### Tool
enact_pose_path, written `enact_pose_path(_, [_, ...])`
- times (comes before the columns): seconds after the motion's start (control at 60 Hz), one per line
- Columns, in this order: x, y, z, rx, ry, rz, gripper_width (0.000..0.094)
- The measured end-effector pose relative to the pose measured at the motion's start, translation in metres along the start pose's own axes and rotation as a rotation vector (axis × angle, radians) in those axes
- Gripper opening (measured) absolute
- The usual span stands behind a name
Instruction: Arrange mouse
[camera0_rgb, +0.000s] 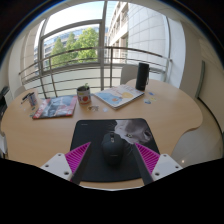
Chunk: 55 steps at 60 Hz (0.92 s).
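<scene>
You're at a round pale wooden table (175, 120) set against tall windows, with a balcony railing (95, 58) and green trees (72, 45) outside in daylight. Across the tabletop you've got a colourful magazine (55, 106) off to one side, a dark mug (84, 95) behind it, an open booklet of pale blue and white pages (120, 96) toward the middle, and a tall black box-shaped object (142, 74) standing near the window; I can't tell what that box is. Right in front of you lies a black rectangular mouse mat (100, 135) with a light printed picture on its far corner. And there's your target: a small dark rounded computer mouse (112, 148), sitting on the mat's near half, directly between the two fingers. Your handheld gripper (112, 157) has its magenta pads (78, 157) spread apart, one either side of the mouse, and I can see mat showing on both flanks, so nothing is clamped. I'd call this the approach step, just short of the grasp. Next, I'd say bring the fingers in evenly on the mouse's sides, keeping it centred so it doesn't skid. The mouse looks smooth, low and domed, likely slippery, so squeeze low on its flanks.
</scene>
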<state>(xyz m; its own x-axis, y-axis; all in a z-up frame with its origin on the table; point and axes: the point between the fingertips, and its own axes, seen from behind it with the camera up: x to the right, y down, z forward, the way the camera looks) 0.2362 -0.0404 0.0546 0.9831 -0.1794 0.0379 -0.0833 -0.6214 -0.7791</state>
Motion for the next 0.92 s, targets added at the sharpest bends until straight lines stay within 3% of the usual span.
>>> enact_pose_path(0.217, [-0.005, -0.010, -0.120, 0.063, 0.030, -0.034, 0.0845])
enact_pose_path(0.5, [-0.017, 0.019, -0.251, 0.107, 0.053, -0.056, 0.0845])
enact_pose_path(0.917, [-0.018, 0.054, -0.302, 0.106, 0.053, -0.057, 0.0845])
